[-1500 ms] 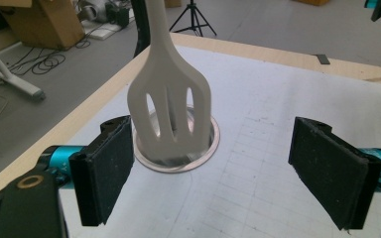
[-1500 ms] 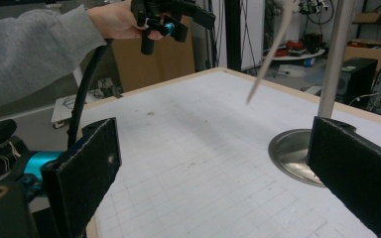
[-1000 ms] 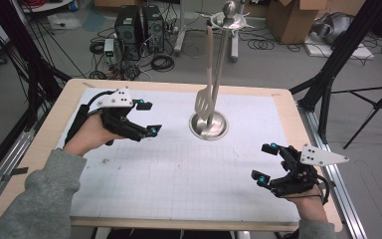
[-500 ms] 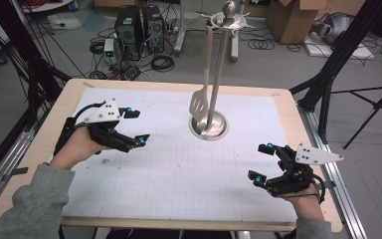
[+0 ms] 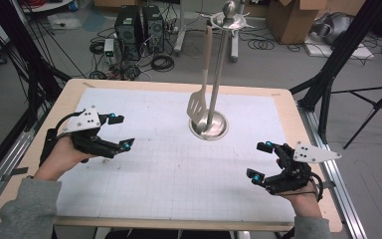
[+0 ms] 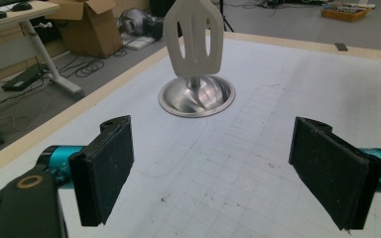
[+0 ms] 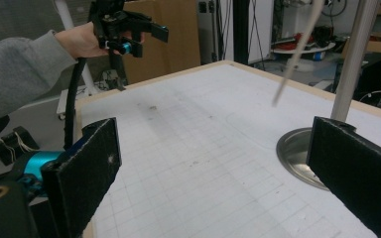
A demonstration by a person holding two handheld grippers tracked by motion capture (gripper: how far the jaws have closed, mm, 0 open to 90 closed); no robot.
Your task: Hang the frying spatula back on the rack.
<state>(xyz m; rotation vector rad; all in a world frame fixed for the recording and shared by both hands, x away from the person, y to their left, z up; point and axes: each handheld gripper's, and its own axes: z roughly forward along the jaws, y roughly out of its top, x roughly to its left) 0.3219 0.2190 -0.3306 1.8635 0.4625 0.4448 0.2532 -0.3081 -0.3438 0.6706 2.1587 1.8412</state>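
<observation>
While its black padded jaws gape wide and empty, the left gripper [image 5: 115, 132] hovers over the white gridded tabletop [image 5: 169, 169]. Centre-back, a pale slotted plastic spatula [image 5: 197, 103] hangs on a shiny steel stand with a round dished base [image 5: 209, 124]. The right gripper [image 5: 259, 160] is equally wide, touching nothing.

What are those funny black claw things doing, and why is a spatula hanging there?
A person holds a claw-like gripper in each hand over a table. The left gripper and the right gripper are both open and hold nothing. Between them stands a metal stand with a round base, and a slotted spatula hangs from its top. The left gripper points toward the spatula, apart from it.
</observation>
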